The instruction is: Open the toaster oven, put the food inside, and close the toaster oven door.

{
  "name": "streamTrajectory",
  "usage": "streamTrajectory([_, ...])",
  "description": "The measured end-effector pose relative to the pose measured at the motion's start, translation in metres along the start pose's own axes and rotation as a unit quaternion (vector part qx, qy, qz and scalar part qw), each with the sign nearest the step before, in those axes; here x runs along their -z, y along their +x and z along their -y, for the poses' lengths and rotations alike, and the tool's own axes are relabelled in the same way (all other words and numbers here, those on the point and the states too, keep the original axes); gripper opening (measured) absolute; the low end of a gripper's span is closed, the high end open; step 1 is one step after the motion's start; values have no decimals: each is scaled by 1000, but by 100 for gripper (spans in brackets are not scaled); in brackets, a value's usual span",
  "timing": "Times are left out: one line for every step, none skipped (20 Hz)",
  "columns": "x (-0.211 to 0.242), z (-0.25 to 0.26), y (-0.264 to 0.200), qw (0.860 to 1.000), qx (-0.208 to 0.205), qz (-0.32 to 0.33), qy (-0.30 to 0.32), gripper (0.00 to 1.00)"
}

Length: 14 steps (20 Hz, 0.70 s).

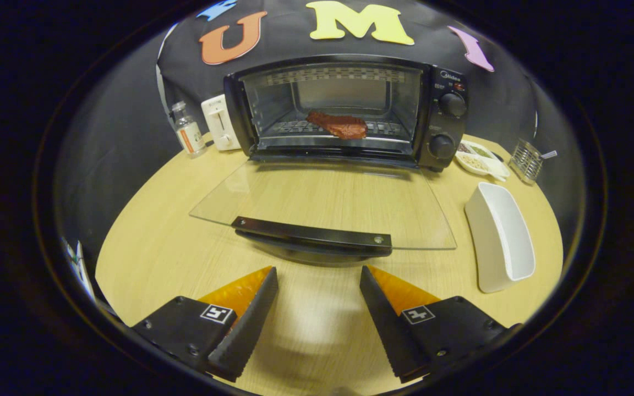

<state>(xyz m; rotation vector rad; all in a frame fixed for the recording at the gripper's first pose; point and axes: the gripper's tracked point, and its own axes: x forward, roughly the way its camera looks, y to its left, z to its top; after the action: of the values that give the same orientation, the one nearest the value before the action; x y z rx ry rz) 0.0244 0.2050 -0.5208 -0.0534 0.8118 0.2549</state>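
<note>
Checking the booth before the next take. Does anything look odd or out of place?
Nothing looks spilled or damaged. The toaster oven has its glass door folded down flat, with the food on the rack near the front edge. The tongs are open over the table, short of the door handle, holding nothing.
</note>
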Motion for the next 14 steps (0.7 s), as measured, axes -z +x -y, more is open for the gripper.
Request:
streamTrajectory([-4,1,1,1000,3,3,-3,96])
streamTrajectory([-3,3,2,1000,5,3,-6,96])
streamTrajectory([-3,4,2,1000,6,-1,-6,96])
streamTrajectory([-4,4,1,1000,3,-2,-3,96])
streamTrajectory([-6,5,-1,1000,2,0,0,96])
streamTrajectory([-9,6,-4,1000,5,2,-2,96])
streamTrajectory([-11,5,-7,1000,6,3,-4,96])
streamTrajectory([-14,5,-10,1000,7,4,-7,96])
streamTrajectory([-18,5,-13,1000,8,5,-9,96])
streamTrajectory([-22,5,-16,1000,8,5,-10,96])
streamTrajectory([-25,5,-19,1000,8,5,-9,96])
streamTrajectory([-29,4,-22,1000,7,3,-5,96])
streamTrajectory([-33,2,-25,1000,5,1,-3,96])
streamTrajectory([-38,1,-28,1000,3,0,-1,96])
